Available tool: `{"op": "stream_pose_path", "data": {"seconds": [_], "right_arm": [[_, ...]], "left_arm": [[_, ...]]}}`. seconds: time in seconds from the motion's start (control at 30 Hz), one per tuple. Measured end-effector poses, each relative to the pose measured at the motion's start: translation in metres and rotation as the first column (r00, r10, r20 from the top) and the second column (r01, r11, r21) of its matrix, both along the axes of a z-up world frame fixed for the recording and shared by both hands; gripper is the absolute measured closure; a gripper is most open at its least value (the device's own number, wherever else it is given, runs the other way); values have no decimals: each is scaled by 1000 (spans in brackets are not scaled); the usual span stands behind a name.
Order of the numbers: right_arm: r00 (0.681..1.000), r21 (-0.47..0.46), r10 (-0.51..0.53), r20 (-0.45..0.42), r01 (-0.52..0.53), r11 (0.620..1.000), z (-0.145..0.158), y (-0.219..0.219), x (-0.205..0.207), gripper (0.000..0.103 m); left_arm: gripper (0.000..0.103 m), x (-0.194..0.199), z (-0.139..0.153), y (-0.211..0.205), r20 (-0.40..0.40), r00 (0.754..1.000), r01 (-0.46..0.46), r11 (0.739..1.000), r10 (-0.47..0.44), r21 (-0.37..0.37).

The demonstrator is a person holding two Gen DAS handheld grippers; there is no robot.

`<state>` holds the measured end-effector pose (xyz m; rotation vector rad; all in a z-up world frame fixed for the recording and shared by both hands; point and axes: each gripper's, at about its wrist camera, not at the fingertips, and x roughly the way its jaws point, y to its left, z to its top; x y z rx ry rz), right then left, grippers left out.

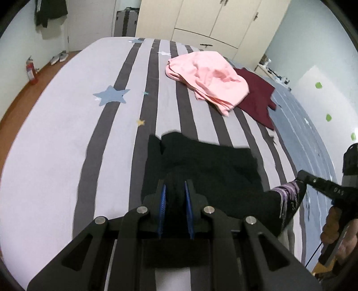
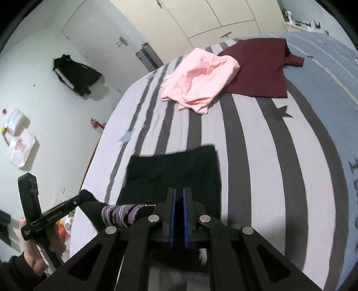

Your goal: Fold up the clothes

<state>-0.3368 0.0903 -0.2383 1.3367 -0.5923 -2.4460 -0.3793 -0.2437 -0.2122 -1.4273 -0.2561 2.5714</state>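
A black garment [image 1: 201, 165] with a purple print [image 1: 288, 197] lies on the striped bed [image 1: 67, 134] close in front of me. My left gripper [image 1: 175, 190] is shut on a bunched edge of it. My right gripper [image 2: 179, 197] is shut on another edge of the same black garment [image 2: 174, 170], and it shows at the right of the left wrist view [image 1: 301, 176]. The left gripper shows at the lower left of the right wrist view [image 2: 86, 194]. The purple print [image 2: 125, 212] runs between the two grips.
A crumpled pink garment [image 1: 208, 76] lies farther back on the bed, partly over a dark red garment [image 1: 257, 98]. A cream wardrobe [image 1: 212, 20] stands beyond the bed. A fire extinguisher [image 1: 31, 71] and shoes stand on the floor at left.
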Motion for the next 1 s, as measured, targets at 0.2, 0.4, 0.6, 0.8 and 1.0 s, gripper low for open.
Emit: {"op": "stream_pose_path", "data": {"seconds": [0.2,0.4,0.6,0.8,1.0], "right_arm": [[999,-11,-31,18,31,999,-26,6,-63,103],[1000,24,-6,14,6,1000,-44,4,-89,103],[999,83,36,-30,-33,996,-48,-5,-66,99],[998,41,34,-44,-32,999,-58,-7,-38,69],[997,39,71,-14,-70,997,-73,-18,-43,69]], "left_arm": [[92,-53,-29,4,5,1000,8,999,-8,-35],[98,-70,-42,-3,-17,1000,-3,999,3,-44],[74,-53,-27,-28,-97,994,-46,999,48,25],[54,-23,-45,-24,-61,998,32,999,-33,-14],[54,-21,-60,-25,-35,998,46,998,-44,39]]}}
